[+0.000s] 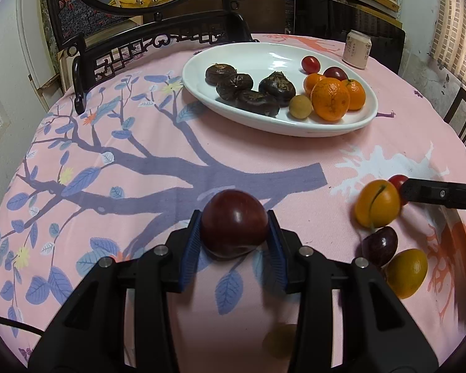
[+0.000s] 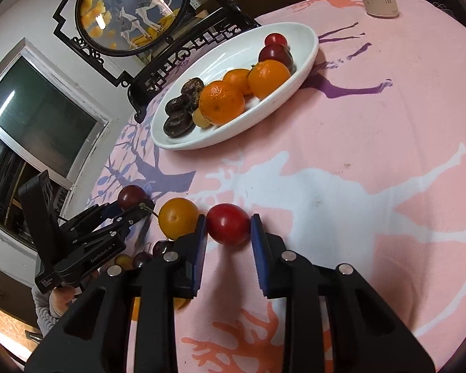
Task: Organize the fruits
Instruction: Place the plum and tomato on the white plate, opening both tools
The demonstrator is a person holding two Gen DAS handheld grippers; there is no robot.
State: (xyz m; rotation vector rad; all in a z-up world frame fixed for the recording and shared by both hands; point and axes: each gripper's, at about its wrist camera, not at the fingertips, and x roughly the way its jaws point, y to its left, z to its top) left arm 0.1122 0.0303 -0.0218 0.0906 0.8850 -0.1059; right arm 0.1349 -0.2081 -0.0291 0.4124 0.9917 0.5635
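Note:
My left gripper is shut on a dark red plum, held just above the pink cloth; it also shows in the right wrist view. My right gripper has its blue pads on both sides of a red cherry tomato on the cloth, touching or nearly so. A yellow-orange fruit lies just left of it. The white oval plate at the back holds dark chestnuts, oranges, a small yellow fruit and red fruits.
On the cloth at the right lie a dark cherry and another yellow fruit. A drink can stands beyond the plate. A carved dark wooden stand with a round picture rises at the table's far left edge.

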